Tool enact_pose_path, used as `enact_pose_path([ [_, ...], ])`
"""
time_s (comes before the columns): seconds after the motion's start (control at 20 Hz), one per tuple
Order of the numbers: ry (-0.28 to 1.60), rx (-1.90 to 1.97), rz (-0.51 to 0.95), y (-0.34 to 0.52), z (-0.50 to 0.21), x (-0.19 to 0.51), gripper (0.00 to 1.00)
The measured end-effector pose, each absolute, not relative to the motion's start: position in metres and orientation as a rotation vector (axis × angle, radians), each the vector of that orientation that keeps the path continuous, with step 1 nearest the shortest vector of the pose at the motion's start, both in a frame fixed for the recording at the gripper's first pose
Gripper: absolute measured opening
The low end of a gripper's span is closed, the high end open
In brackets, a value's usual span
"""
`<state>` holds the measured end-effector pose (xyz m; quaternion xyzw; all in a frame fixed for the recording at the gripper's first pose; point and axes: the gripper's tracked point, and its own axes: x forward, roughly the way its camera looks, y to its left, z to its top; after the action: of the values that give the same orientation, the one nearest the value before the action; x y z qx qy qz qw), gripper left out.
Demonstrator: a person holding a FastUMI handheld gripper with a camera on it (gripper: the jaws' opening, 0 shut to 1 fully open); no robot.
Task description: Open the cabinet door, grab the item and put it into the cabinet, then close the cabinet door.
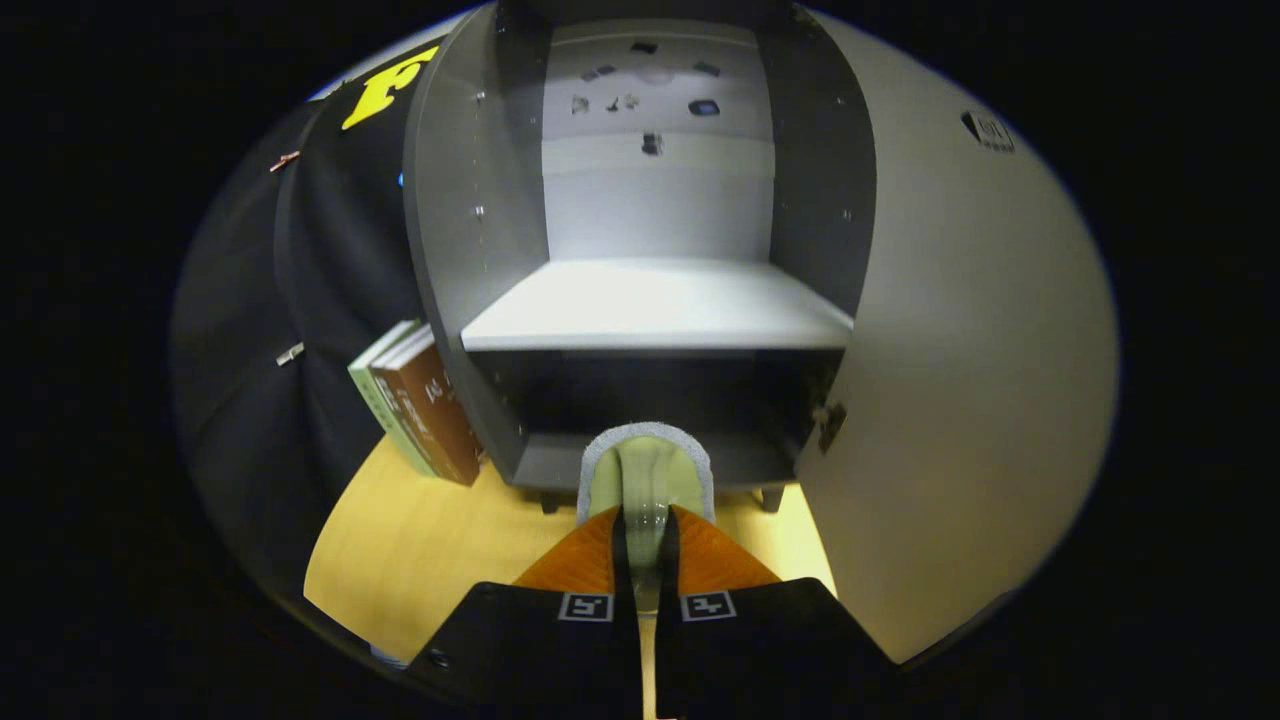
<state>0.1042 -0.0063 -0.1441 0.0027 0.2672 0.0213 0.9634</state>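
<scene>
The hand-held gripper (645,535) is clenched on a pale green item with a grey foam rim (646,470), held just before the grey cabinet's (470,200) lower compartment. The grey cabinet door (960,400) stands open at right; books (425,405) lean against the cabinet's left side on the yellow wooden table (420,560)

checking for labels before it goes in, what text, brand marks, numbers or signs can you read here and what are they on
Nothing reads clearly.
Books leaning beside the cabinet: spine print, too blurred to read.
Open cabinet door: small dark mark near its top, too small to read.
Gripper, shut on the sponge: two square coded tags, patterns only, no words.
Cabinet back wall: dark specks, not text.
</scene>
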Motion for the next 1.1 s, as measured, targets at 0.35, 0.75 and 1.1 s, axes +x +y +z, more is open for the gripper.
enact_pose_path([
  [0.35, 0.39, 0.0, 0.044, 0.002, -0.068, 0.178, 0.1],
  [0.75, 0.377, -0.046, 0.006, 0.001, -0.039, 0.269, 0.09],
  [1.1, 0.442, -0.062, -0.013, -0.007, -0.07, 0.334, 0.12],
])
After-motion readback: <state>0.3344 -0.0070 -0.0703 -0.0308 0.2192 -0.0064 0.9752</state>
